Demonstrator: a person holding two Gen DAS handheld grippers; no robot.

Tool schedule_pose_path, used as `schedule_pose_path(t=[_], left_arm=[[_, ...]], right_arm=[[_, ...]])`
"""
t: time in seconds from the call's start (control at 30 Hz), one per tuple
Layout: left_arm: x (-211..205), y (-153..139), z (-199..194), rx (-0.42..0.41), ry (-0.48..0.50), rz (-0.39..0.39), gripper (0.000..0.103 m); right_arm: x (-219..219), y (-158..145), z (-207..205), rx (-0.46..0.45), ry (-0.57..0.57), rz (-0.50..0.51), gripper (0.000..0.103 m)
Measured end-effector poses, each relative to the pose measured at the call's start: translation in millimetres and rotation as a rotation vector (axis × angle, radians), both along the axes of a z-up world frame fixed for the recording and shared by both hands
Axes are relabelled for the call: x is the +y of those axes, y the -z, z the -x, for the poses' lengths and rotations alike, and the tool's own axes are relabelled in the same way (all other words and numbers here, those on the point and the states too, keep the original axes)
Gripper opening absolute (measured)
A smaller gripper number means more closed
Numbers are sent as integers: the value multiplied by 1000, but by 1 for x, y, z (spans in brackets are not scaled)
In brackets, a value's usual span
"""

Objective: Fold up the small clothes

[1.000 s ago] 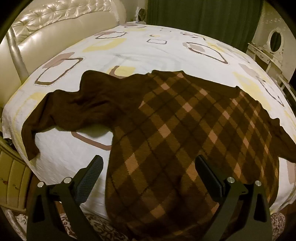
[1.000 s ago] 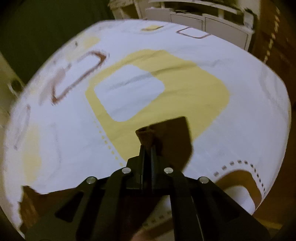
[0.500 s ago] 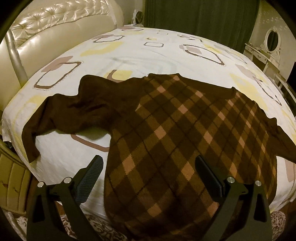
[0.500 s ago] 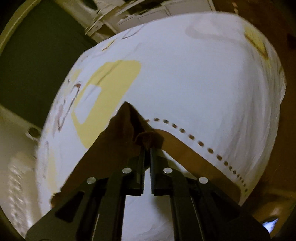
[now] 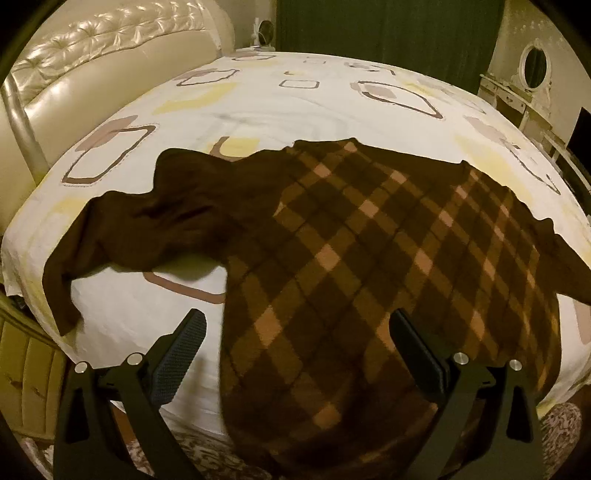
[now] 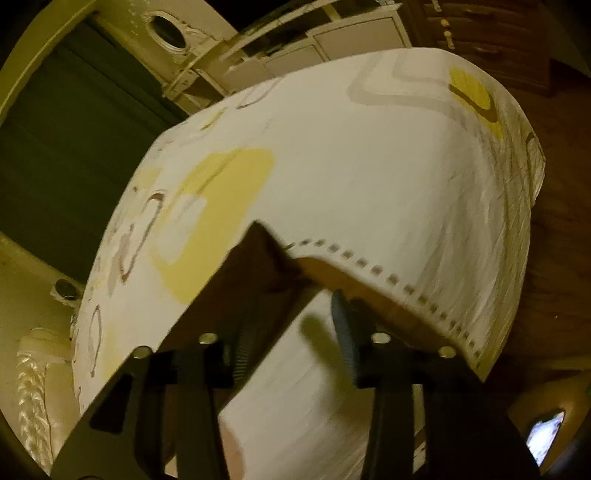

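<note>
A brown sweater (image 5: 369, 258) with a tan diamond pattern lies spread on the bed (image 5: 295, 96); its hem hangs over the near edge. One plain dark sleeve (image 5: 129, 229) stretches left. My left gripper (image 5: 295, 332) is open and empty above the hem. In the right wrist view the other sleeve (image 6: 240, 280) lies flat on the sheet, its end just ahead of my right gripper (image 6: 291, 325), which is open with nothing between its jaws.
A cream tufted headboard (image 5: 92, 74) stands at the left. Dark green curtains (image 5: 388, 33) and a white dresser with a round mirror (image 5: 532, 66) are behind the bed. The bed's corner (image 6: 517, 184) drops to a wooden floor (image 6: 554, 258).
My right gripper was shut on the sleeve end; it has swung right, laid the sleeve down and opened. The left gripper has barely moved.
</note>
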State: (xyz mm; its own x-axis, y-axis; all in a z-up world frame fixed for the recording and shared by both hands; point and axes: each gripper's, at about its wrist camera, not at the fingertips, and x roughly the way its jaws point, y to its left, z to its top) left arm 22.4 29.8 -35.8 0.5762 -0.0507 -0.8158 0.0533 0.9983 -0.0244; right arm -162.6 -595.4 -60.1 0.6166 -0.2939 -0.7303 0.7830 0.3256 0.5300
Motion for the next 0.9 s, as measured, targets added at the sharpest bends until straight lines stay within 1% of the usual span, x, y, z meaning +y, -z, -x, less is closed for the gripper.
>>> schedule_pose_path(t=[0.07, 0.13, 0.2, 0.3, 0.37, 0.43, 0.47, 0.5, 0.57, 0.6, 0.63, 0.73, 0.8, 0.87, 0.9], left_arm=[[8, 1, -3, 23, 9, 35, 99], [18, 2, -6, 52, 6, 59, 99], [27, 3, -7, 55, 0, 46, 99], [43, 4, -5, 19, 0, -71, 99], [59, 7, -2, -6, -10, -167, 99], [80, 13, 3, -22, -43, -249, 99], [91, 16, 5, -25, -63, -272, 99], [102, 19, 7, -26, -85, -285, 99], [134, 24, 10, -18, -155, -288, 99], [143, 24, 10, -17, -179, -289, 99], [158, 27, 9, -15, -222, -293, 98], [187, 31, 3, -10, -310, -302, 98], [197, 31, -1, -14, -334, -308, 98], [199, 30, -7, -15, -325, -319, 97], [199, 29, -9, -18, -313, -325, 95]], right_arm=[[16, -6, -8, -19, -39, 18, 44], [37, -11, -20, -32, -90, 31, 55], [60, -16, -34, -47, -147, 39, 57], [95, -24, -56, -61, -251, 40, 60], [114, -28, -66, -71, -300, 41, 63], [134, -30, -78, -73, -352, 42, 66], [139, -31, -81, -76, -366, 40, 66], [149, -31, -86, -77, -393, 31, 66], [158, -31, -94, -73, -419, 27, 66], [164, -30, -98, -73, -433, 26, 66], [168, -30, -100, -72, -442, 26, 66], [178, -26, -106, -66, -460, 18, 66], [183, -24, -103, -57, -471, 15, 66], [187, -20, -102, -49, -474, 11, 66], [189, -17, -102, -44, -475, 6, 66]])
